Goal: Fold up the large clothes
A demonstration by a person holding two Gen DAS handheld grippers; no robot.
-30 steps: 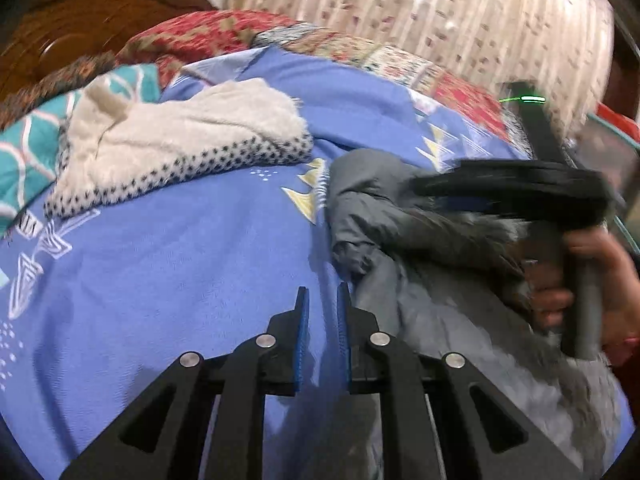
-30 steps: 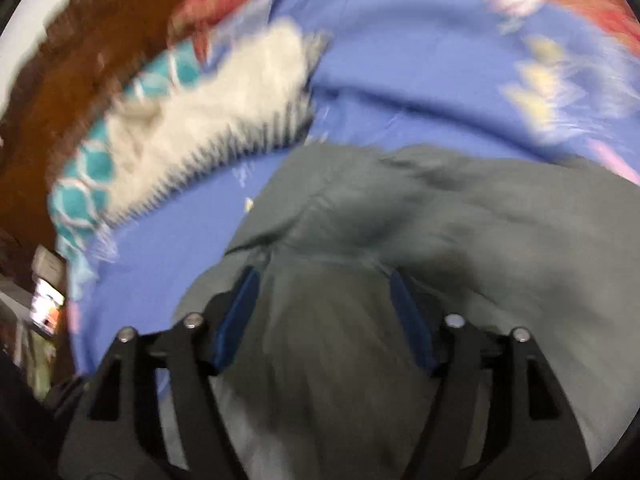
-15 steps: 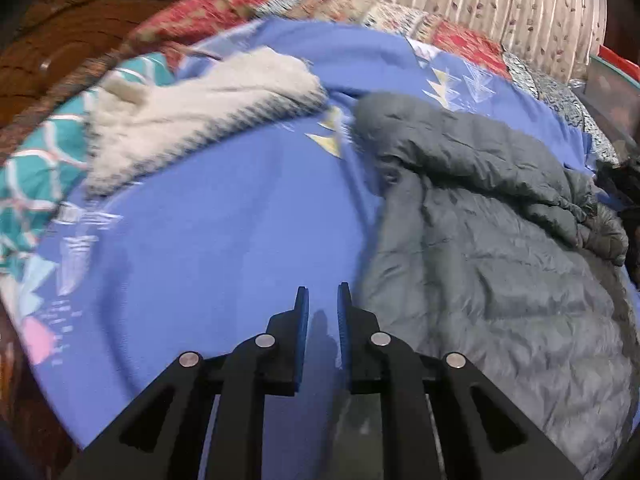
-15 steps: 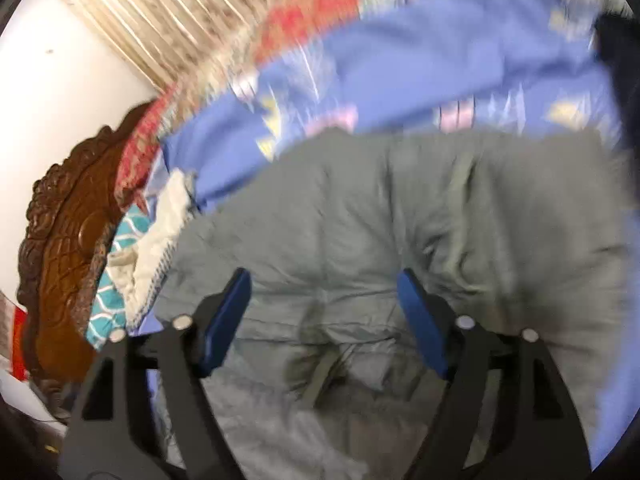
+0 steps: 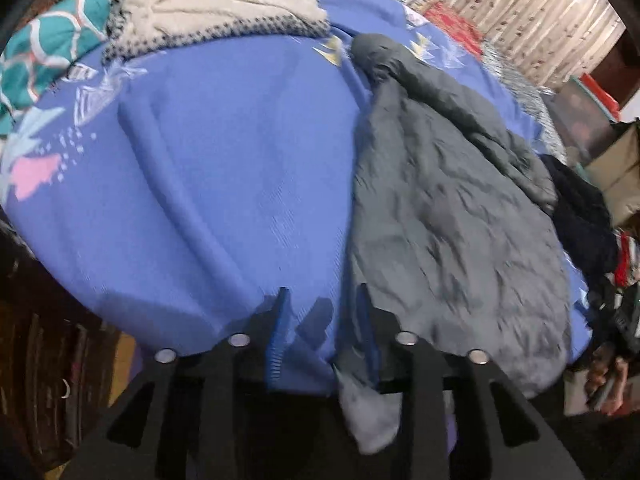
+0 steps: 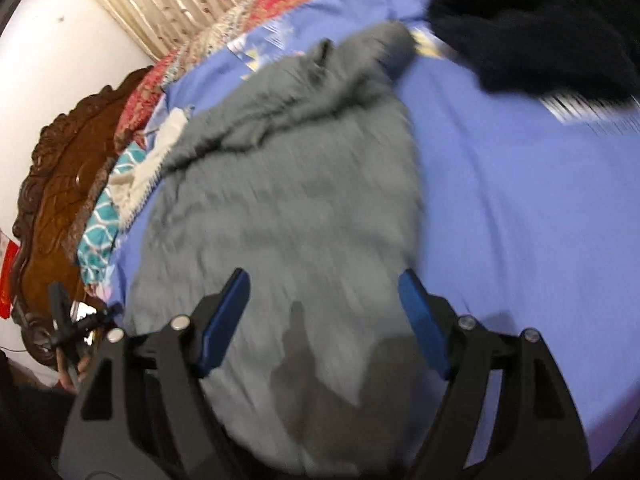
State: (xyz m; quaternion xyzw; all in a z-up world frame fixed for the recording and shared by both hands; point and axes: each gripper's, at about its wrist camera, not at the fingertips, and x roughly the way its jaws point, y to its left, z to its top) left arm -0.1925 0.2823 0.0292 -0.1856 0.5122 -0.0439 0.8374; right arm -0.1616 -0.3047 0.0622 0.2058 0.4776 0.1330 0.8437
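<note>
A grey puffer jacket [image 5: 448, 200] lies spread on the blue bedsheet [image 5: 208, 168], a sleeve folded across its upper part. It also shows in the right wrist view [image 6: 288, 184]. My left gripper [image 5: 322, 300] is partly open at the near bed edge, beside the jacket's lower left corner, with a grey corner of cloth hanging by its right finger. My right gripper [image 6: 322, 280] is wide open and empty, hovering over the jacket's lower part.
A cream knitted garment [image 5: 216, 16] and a teal patterned pillow [image 5: 44, 52] lie at the head of the bed. A dark navy garment [image 6: 532, 24] lies at the far right. A carved wooden headboard [image 6: 52, 200] and curtains [image 5: 520, 4] stand behind.
My left gripper has opened from shut and pulled back to the bed's near edge. My right gripper has drawn back toward the jacket's hem, and the jacket lies flatter.
</note>
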